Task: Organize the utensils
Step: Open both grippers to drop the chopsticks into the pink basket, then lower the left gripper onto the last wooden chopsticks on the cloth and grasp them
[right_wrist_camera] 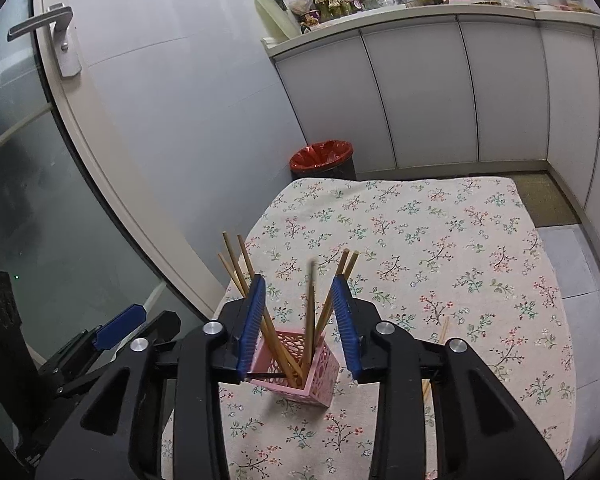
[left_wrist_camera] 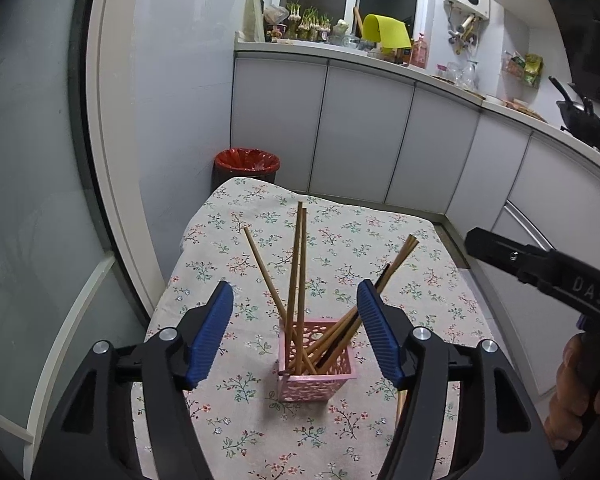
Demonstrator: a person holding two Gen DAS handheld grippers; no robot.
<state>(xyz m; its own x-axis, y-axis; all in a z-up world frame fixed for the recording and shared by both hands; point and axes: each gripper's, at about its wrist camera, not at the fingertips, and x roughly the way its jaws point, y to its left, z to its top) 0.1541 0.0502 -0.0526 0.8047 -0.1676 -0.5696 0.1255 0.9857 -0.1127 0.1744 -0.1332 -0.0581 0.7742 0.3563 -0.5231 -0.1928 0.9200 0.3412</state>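
A pink perforated holder [left_wrist_camera: 318,360] stands on the floral tablecloth and holds several wooden chopsticks [left_wrist_camera: 298,264]. My left gripper [left_wrist_camera: 296,300] is open and empty, hovering above and just in front of the holder. In the right wrist view the holder [right_wrist_camera: 296,364] sits below my right gripper [right_wrist_camera: 300,292], which is open. A blurred chopstick [right_wrist_camera: 310,312] stands between its fingers, not gripped. A loose chopstick [right_wrist_camera: 440,344] lies on the cloth to the right, partly hidden by the gripper; it also shows in the left wrist view [left_wrist_camera: 400,404].
The table [right_wrist_camera: 440,240] has a floral cloth. A red-lined bin [left_wrist_camera: 247,164] stands beyond its far edge. White cabinets [left_wrist_camera: 360,136] and a cluttered counter run behind and right. A glass door [right_wrist_camera: 40,200] is at the left.
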